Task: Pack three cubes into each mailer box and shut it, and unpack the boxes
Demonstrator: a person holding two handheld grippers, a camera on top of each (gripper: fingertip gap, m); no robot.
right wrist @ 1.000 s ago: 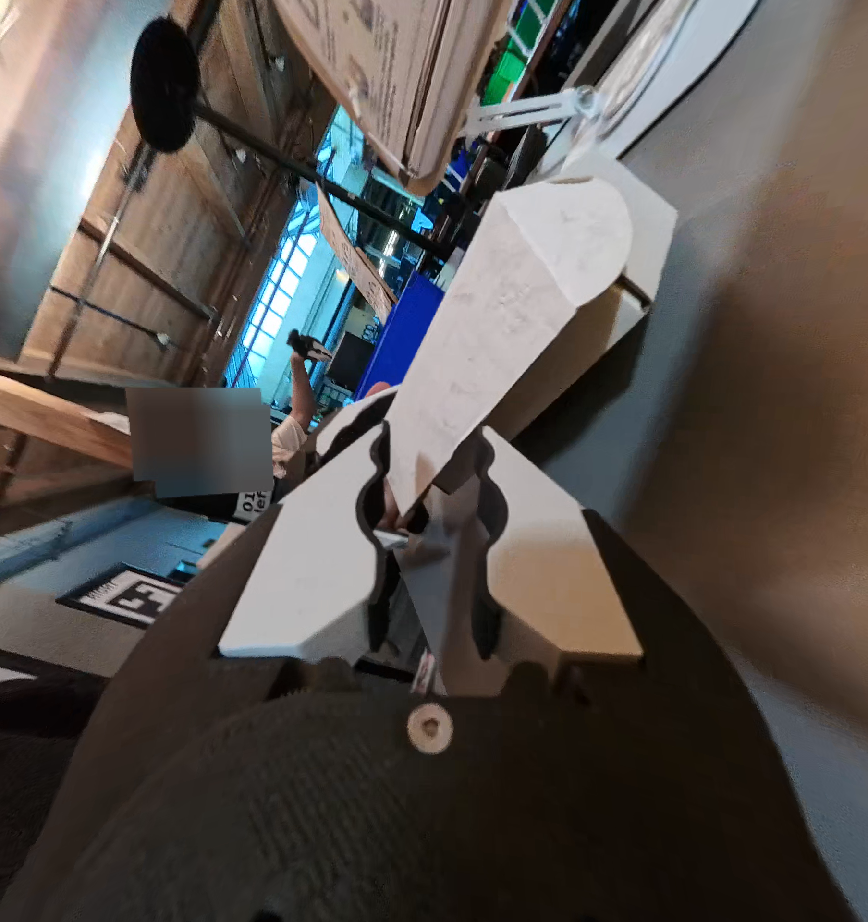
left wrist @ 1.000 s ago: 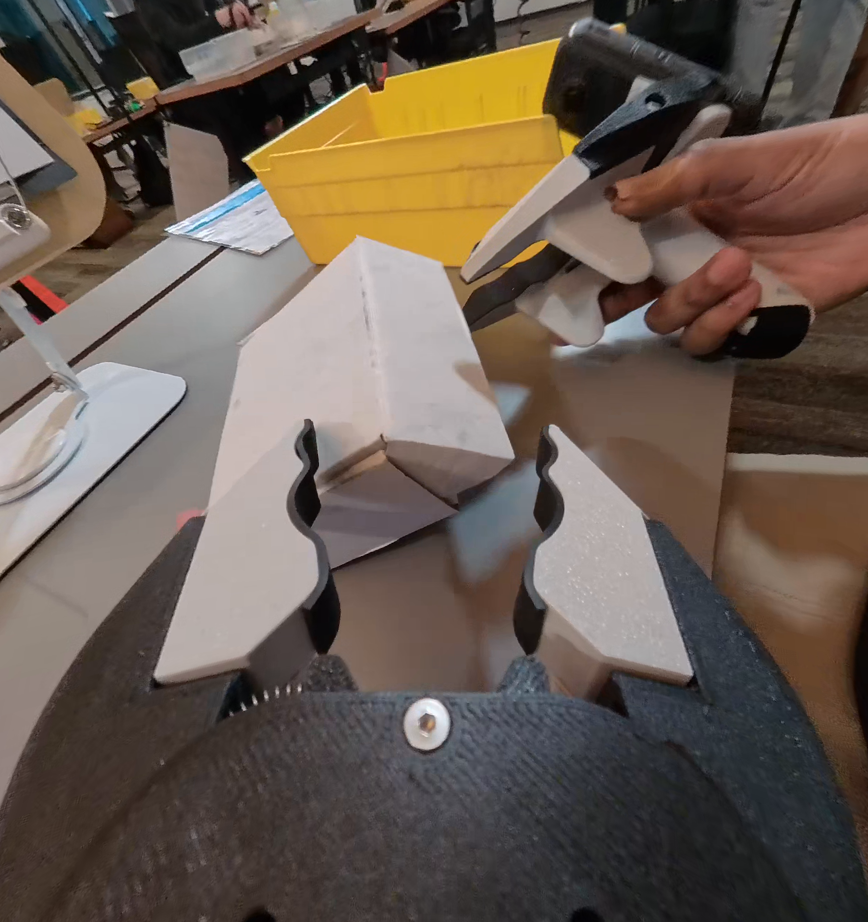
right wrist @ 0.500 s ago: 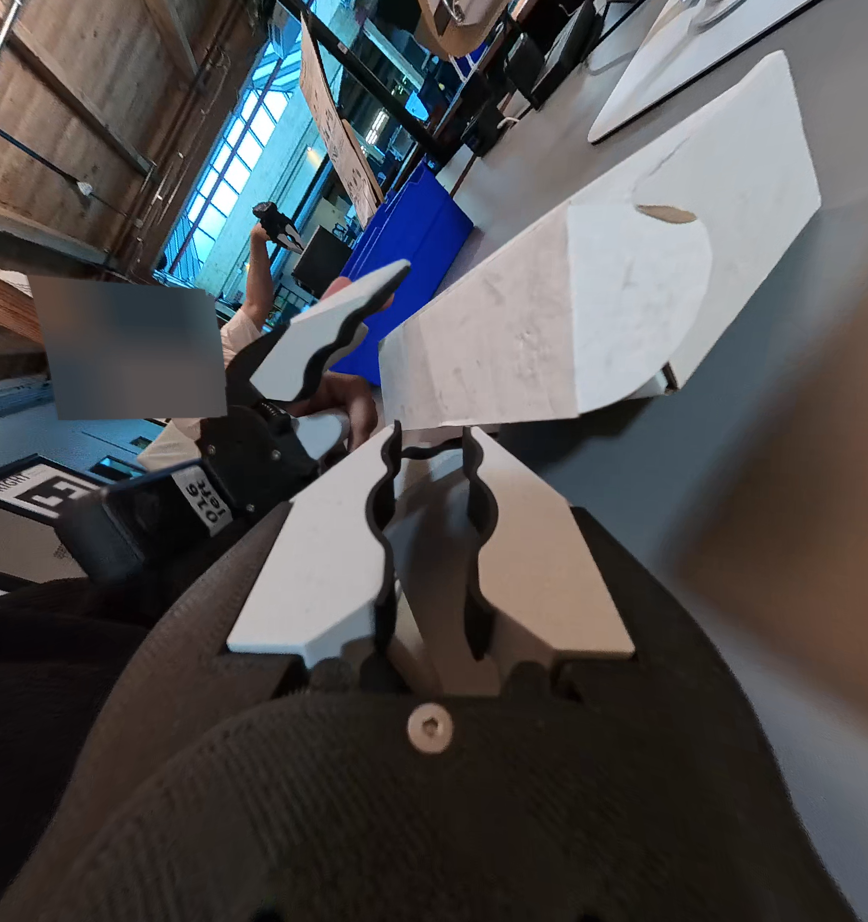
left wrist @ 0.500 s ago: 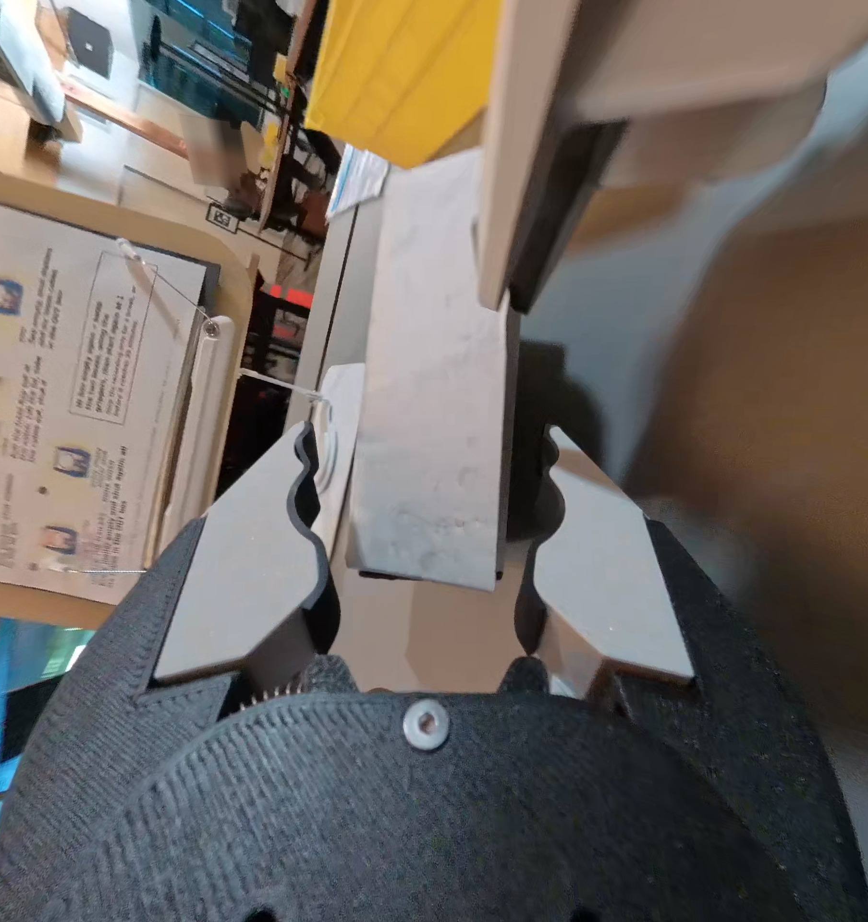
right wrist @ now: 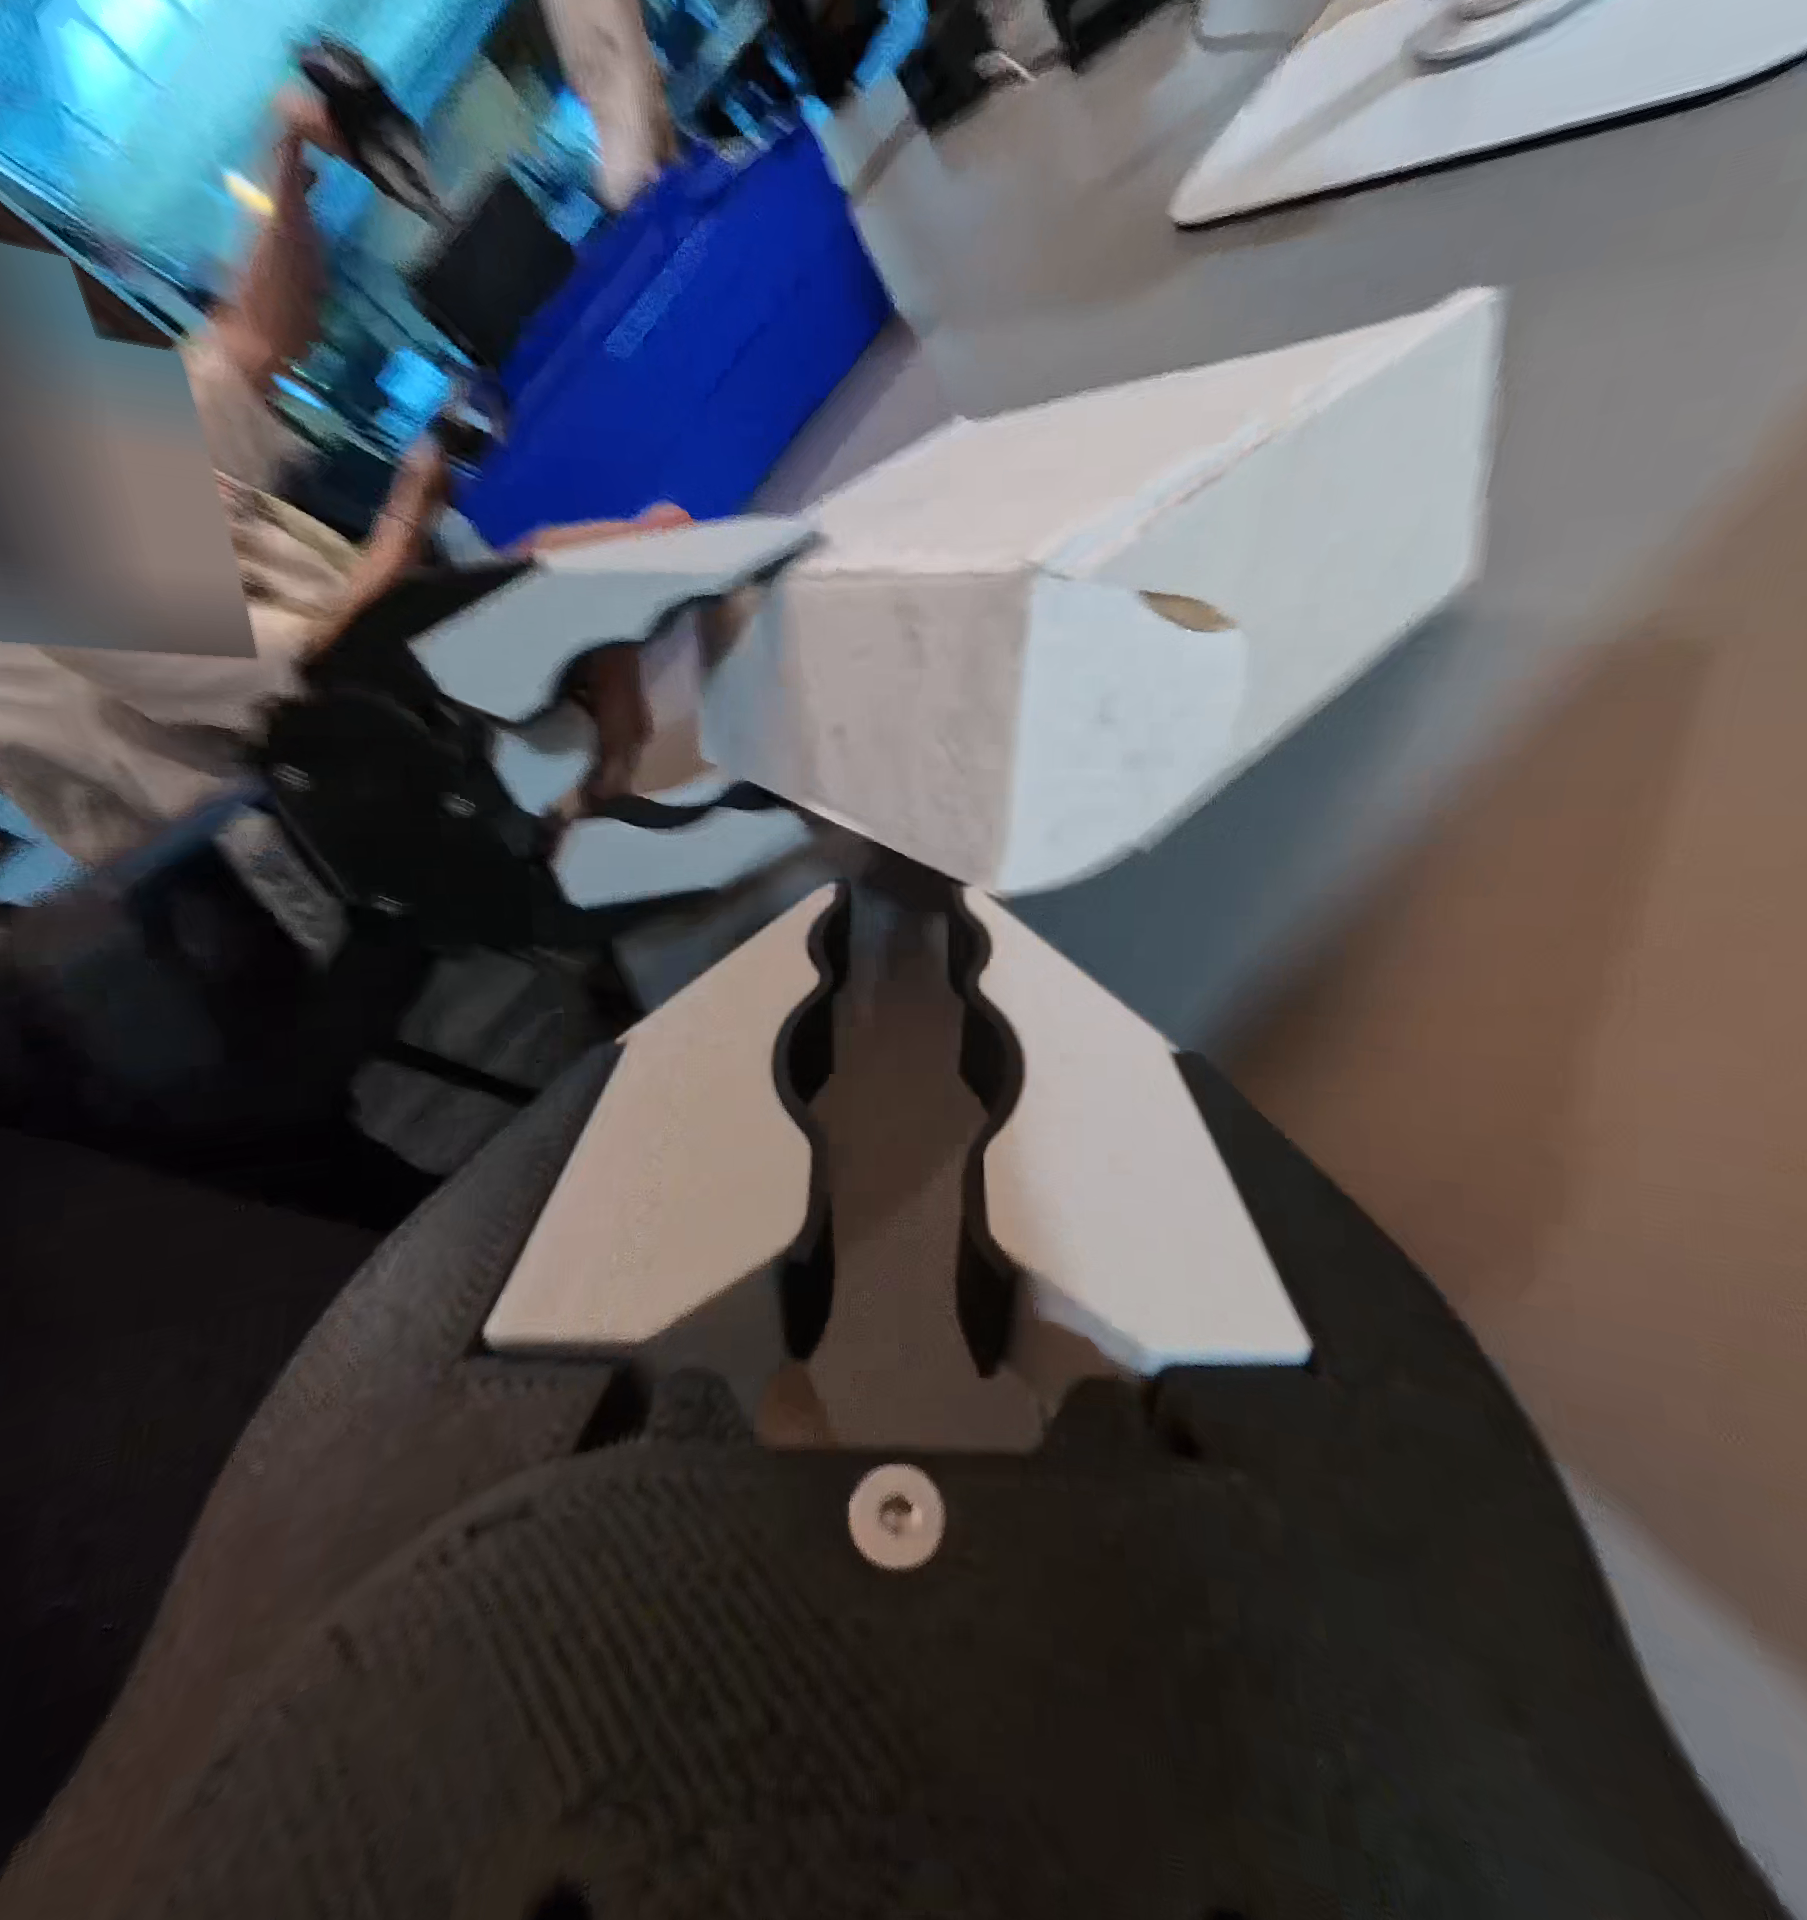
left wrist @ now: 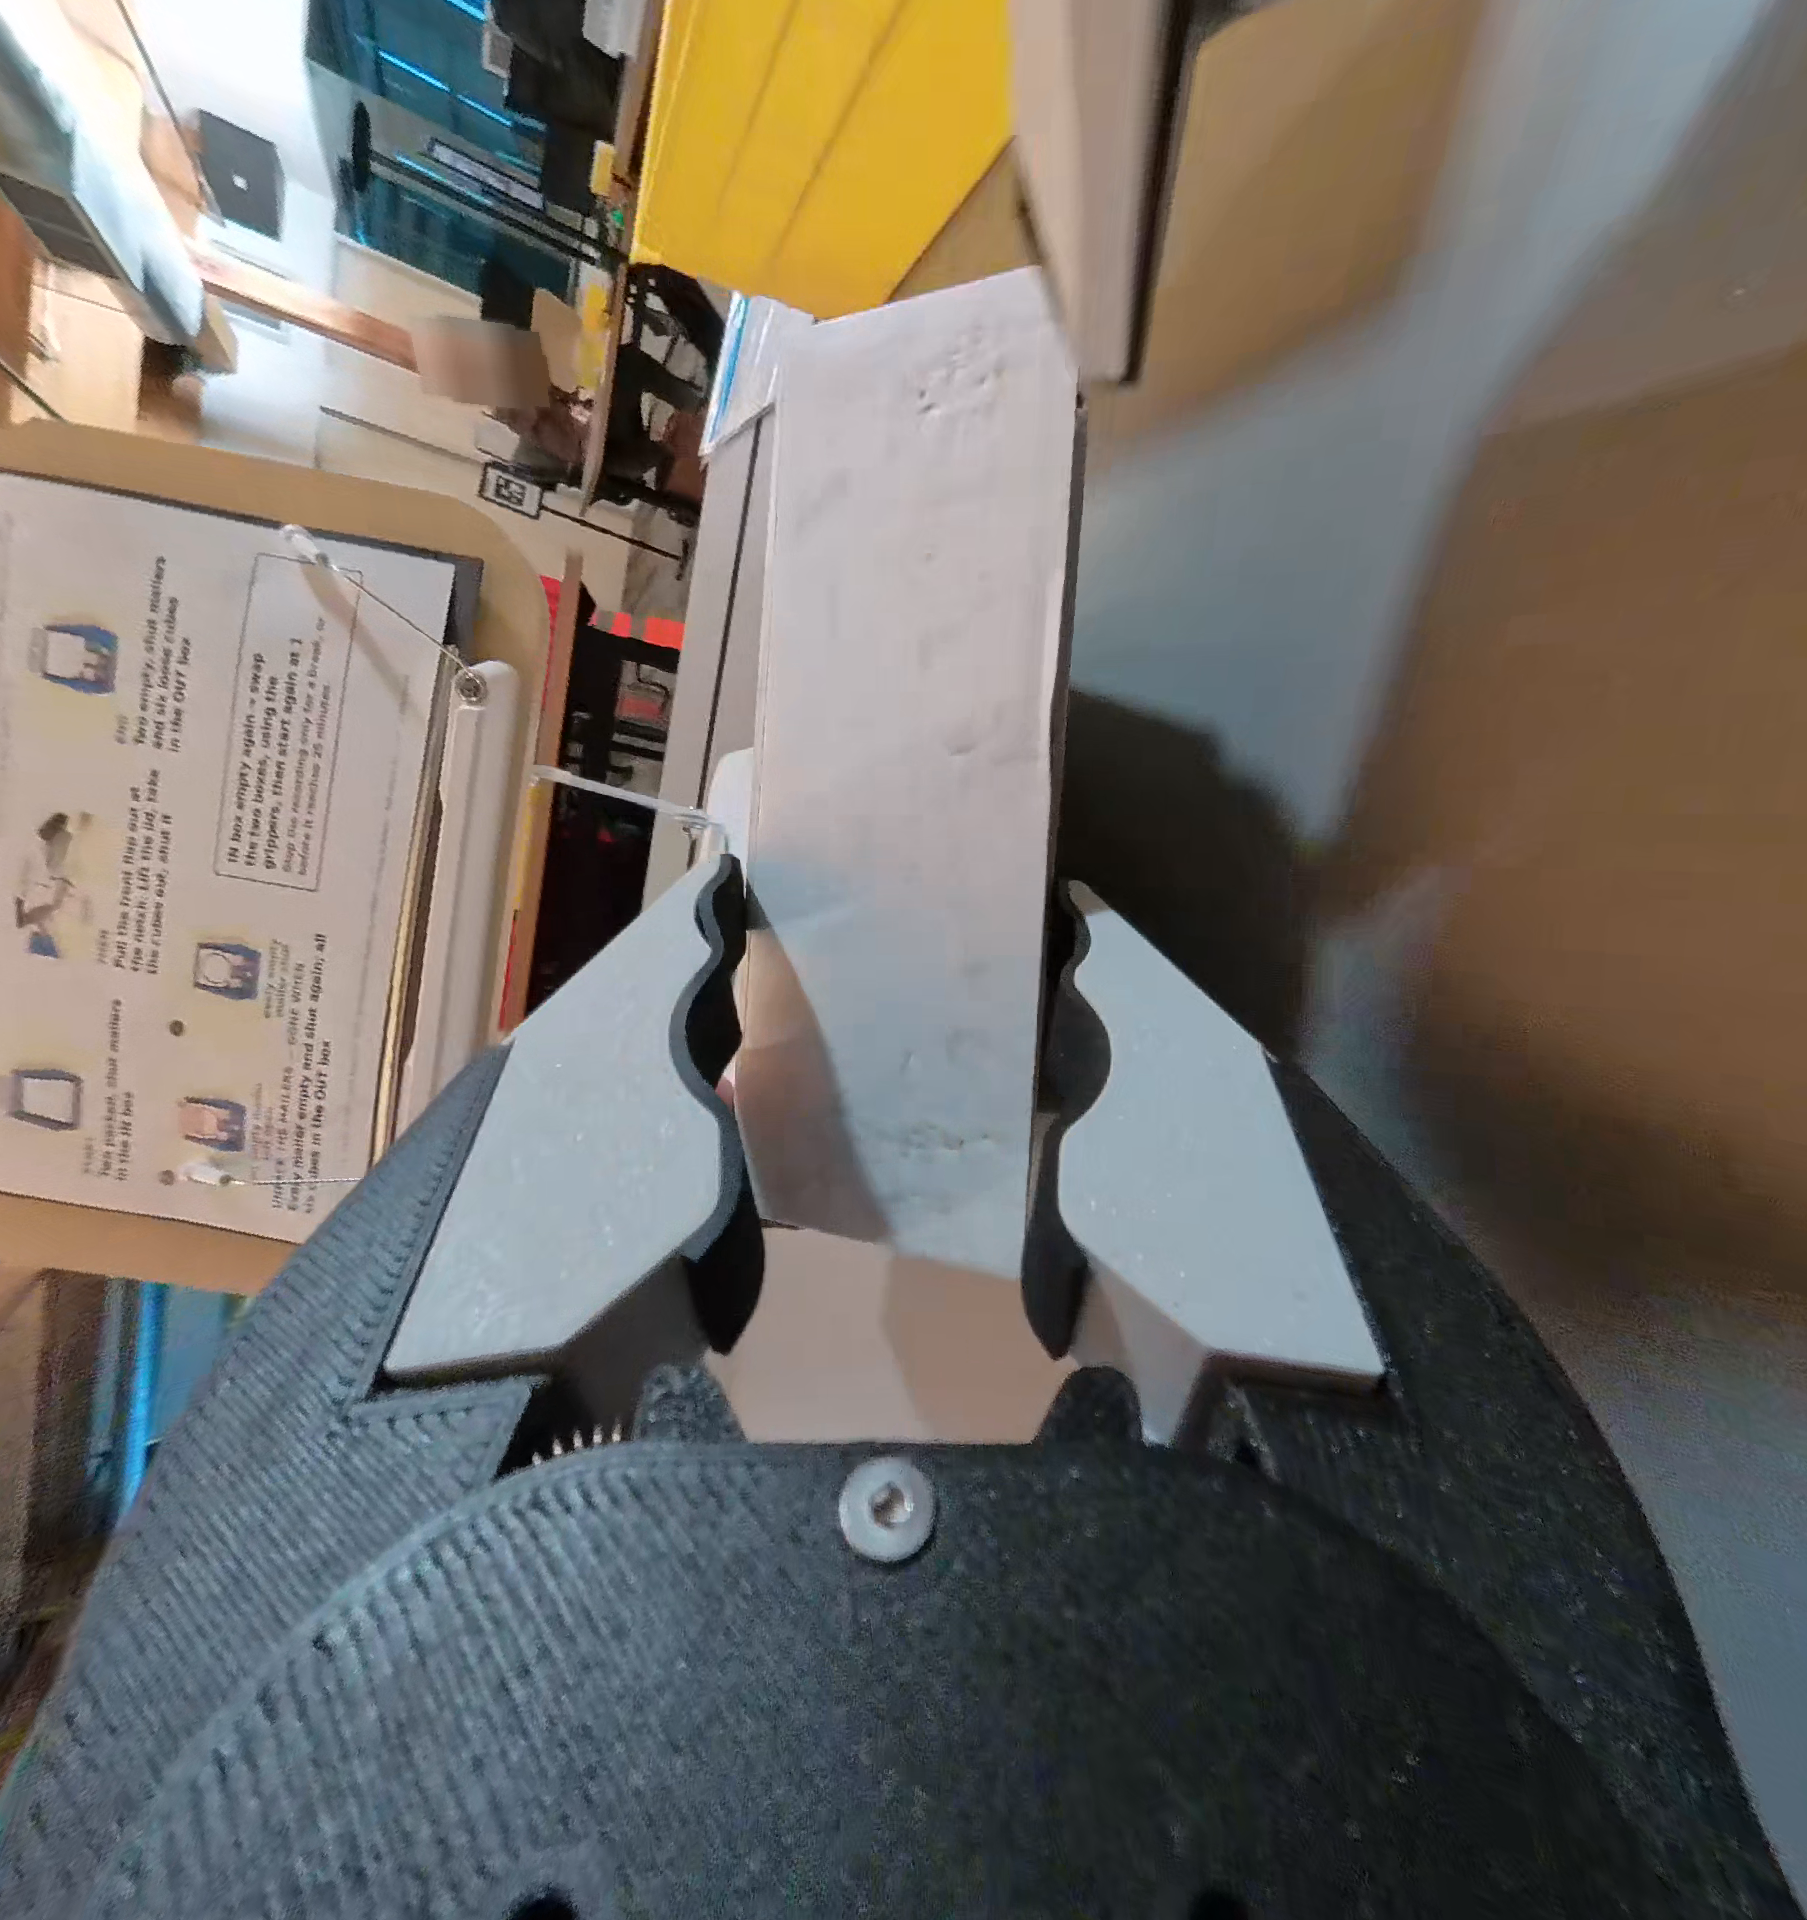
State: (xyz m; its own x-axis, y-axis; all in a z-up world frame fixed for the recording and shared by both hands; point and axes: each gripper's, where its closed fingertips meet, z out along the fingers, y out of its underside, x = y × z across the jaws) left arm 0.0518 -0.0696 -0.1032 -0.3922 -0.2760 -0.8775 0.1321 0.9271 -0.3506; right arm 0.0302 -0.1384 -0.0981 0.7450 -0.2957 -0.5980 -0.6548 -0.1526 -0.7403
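Note:
A shut white mailer box (left wrist: pixel 909 727) lies lengthwise between the fingers of my left gripper (left wrist: pixel 904 904), which is shut on its near end. In the right wrist view the same box (right wrist: pixel 1086 644) hangs tilted over the grey table, and the left gripper (right wrist: pixel 764 686) clamps its left end from above and below. My right gripper (right wrist: pixel 899 899) sits just below the box's near corner. Its jaws stand a narrow gap apart with nothing between them. One right finger (left wrist: pixel 1086 156) shows at the top of the left wrist view. No cubes are in view.
A yellow bin (left wrist: pixel 826 135) stands beyond the box. A blue bin (right wrist: pixel 691 343) stands at the table's far side. An instruction board (left wrist: pixel 203 831) on a white stand base (right wrist: pixel 1501 104) is to the left. A brown mat (right wrist: pixel 1605 1039) covers part of the table.
My left gripper rolled sideways, moved onto the box's end and shut on it. My right gripper, which held the box's corner, has let go and drawn back.

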